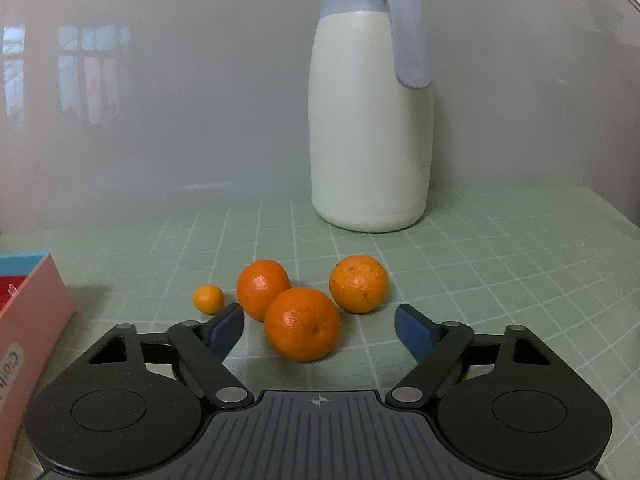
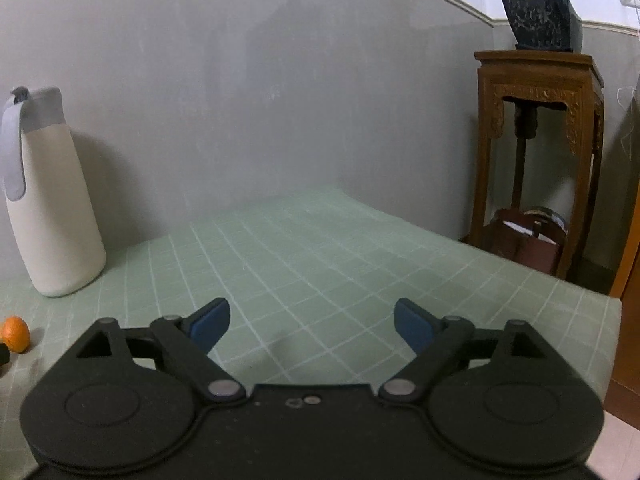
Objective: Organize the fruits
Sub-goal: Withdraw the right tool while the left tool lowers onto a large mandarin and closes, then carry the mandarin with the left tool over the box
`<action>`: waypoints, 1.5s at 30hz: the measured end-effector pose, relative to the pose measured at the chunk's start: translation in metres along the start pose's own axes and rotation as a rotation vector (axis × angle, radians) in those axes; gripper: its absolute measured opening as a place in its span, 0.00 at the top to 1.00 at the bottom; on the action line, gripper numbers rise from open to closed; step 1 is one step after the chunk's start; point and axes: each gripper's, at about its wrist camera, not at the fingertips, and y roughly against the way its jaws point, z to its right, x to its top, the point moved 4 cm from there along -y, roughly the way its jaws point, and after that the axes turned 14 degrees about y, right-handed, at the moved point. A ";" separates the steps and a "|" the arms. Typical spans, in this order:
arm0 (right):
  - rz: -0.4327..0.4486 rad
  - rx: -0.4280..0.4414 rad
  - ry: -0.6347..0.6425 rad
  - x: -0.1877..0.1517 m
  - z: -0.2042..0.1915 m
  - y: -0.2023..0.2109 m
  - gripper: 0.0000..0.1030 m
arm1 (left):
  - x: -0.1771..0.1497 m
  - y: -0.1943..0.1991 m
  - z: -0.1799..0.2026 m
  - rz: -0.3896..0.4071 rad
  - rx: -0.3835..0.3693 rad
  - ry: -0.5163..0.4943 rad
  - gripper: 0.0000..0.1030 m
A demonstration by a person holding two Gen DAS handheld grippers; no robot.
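In the left wrist view, three oranges lie on the green grid mat: the nearest orange (image 1: 302, 324), one behind it to the left (image 1: 260, 286), one to the right (image 1: 359, 283). A tiny orange fruit (image 1: 208, 299) lies at the left. My left gripper (image 1: 320, 326) is open, and the nearest orange sits between its blue fingertips without being clamped. My right gripper (image 2: 312, 322) is open and empty over bare mat. One orange (image 2: 16, 334) shows at the right wrist view's left edge.
A cream jug with a grey lid (image 1: 370, 120) stands behind the oranges, also seen in the right wrist view (image 2: 48, 200). A pink box (image 1: 28, 332) lies at the left. A wooden stand (image 2: 536, 160) with a potted plant (image 2: 538, 16) is beyond the table's right edge.
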 end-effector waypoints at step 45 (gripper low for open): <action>0.020 0.061 0.024 0.009 -0.015 0.015 0.14 | 0.047 0.059 -0.062 0.064 0.040 0.109 0.59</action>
